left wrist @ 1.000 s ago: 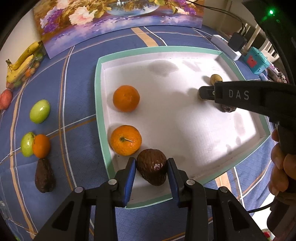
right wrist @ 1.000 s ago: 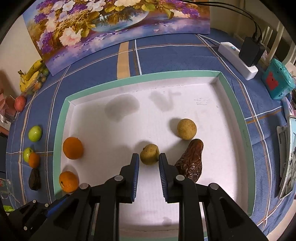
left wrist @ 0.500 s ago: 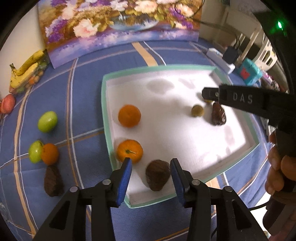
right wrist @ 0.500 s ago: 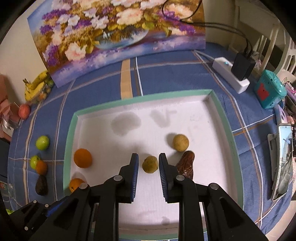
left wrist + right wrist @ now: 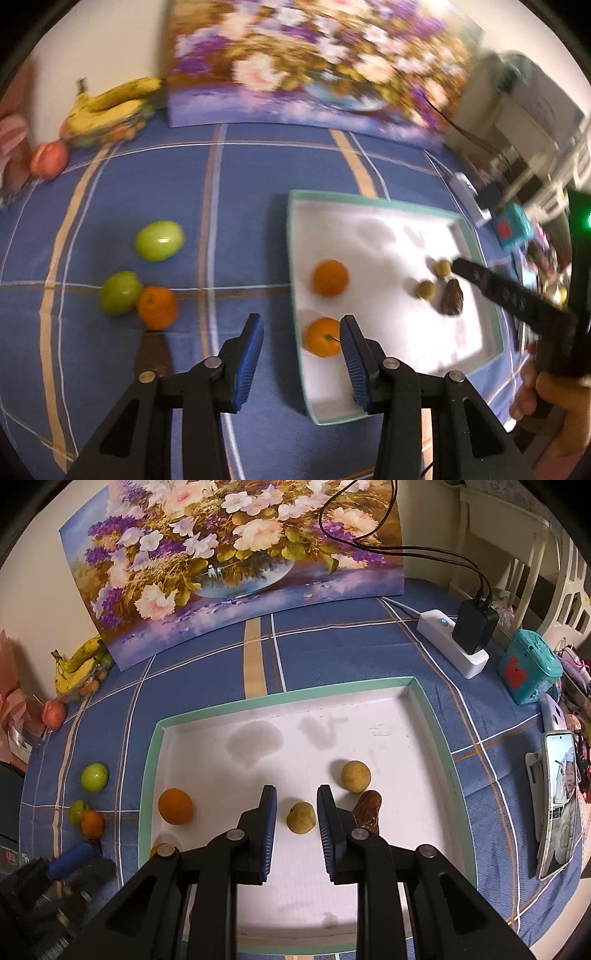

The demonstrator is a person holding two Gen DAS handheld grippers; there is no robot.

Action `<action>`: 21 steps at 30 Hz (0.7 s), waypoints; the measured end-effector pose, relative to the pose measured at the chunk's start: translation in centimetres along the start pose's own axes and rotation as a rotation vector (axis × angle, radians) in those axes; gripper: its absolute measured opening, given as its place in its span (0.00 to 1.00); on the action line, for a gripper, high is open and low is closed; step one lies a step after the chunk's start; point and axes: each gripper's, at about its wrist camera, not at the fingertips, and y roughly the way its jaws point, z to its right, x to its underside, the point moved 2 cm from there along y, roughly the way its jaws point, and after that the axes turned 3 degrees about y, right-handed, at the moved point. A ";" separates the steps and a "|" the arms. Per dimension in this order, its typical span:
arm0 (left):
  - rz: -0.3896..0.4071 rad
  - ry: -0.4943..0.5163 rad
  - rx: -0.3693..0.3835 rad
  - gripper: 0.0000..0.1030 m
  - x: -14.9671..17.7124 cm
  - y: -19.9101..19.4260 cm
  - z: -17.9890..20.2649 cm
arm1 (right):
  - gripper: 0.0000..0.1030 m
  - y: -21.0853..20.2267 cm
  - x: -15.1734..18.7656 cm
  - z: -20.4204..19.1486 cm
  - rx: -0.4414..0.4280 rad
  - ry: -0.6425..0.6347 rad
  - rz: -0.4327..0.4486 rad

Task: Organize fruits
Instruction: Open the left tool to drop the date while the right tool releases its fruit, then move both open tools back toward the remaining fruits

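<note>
A white tray with a teal rim (image 5: pixel 369 229) (image 5: pixel 369 738) lies on the blue cloth. In it are two oranges (image 5: pixel 330 277) (image 5: pixel 322 336), two small yellow-brown fruits (image 5: pixel 301 817) (image 5: pixel 355 776) and a dark avocado (image 5: pixel 367 809). My left gripper (image 5: pixel 301 334) is open and empty, raised over the tray's left rim. My right gripper (image 5: pixel 294 810) is open and empty above the tray, with the nearer yellow-brown fruit seen between its fingers. On the cloth left of the tray lie two green fruits (image 5: pixel 159 240) (image 5: pixel 120 292), an orange (image 5: pixel 157 307) and a dark avocado (image 5: pixel 152 352).
A flower painting (image 5: pixel 236 557) stands at the back. Bananas (image 5: pixel 110 101) and a red fruit (image 5: pixel 48 159) lie at the back left. A white power strip with a plug (image 5: pixel 456 638), a teal box (image 5: pixel 528 666) and a phone (image 5: pixel 557 803) are on the right.
My left gripper let go of the dark avocado in the tray's front left corner, opened, rose and swung left. My right gripper has risen and opened wider.
</note>
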 end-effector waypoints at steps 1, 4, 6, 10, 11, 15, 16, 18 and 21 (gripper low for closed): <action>0.006 -0.018 0.001 0.45 -0.1 -0.2 -0.6 | 0.22 0.0 0.0 0.0 0.000 -0.001 0.000; 0.034 -0.092 -0.006 0.45 -0.6 -1.0 -3.0 | 0.22 0.0 0.0 -0.2 -0.001 -0.008 -0.001; 0.051 -0.136 -0.019 0.45 -0.7 -1.5 -4.5 | 0.22 -0.1 0.1 -0.5 0.000 -0.015 -0.001; 0.082 -0.224 -0.063 0.45 -0.8 -2.7 -7.9 | 0.22 -0.2 0.3 -1.4 -0.004 -0.041 0.001; 0.088 -0.241 -0.074 0.45 -0.8 -3.0 -8.6 | 0.22 -0.2 0.3 -1.8 -0.006 -0.052 0.002; 0.107 -0.300 -0.111 0.45 -0.7 -3.8 -11.2 | 0.22 -0.4 0.6 -3.0 -0.020 -0.085 0.005; 0.110 -0.316 -0.119 0.45 -0.6 -3.9 -11.8 | 0.22 -0.4 0.6 -3.3 -0.022 -0.092 0.005; 0.114 -0.337 -0.127 0.45 -0.5 -4.2 -12.6 | 0.22 -0.4 0.7 -3.7 -0.023 -0.105 0.005; 0.116 -0.357 -0.134 0.45 -0.3 -4.3 -13.5 | 0.22 -0.3 0.9 -4.2 -0.025 -0.120 0.002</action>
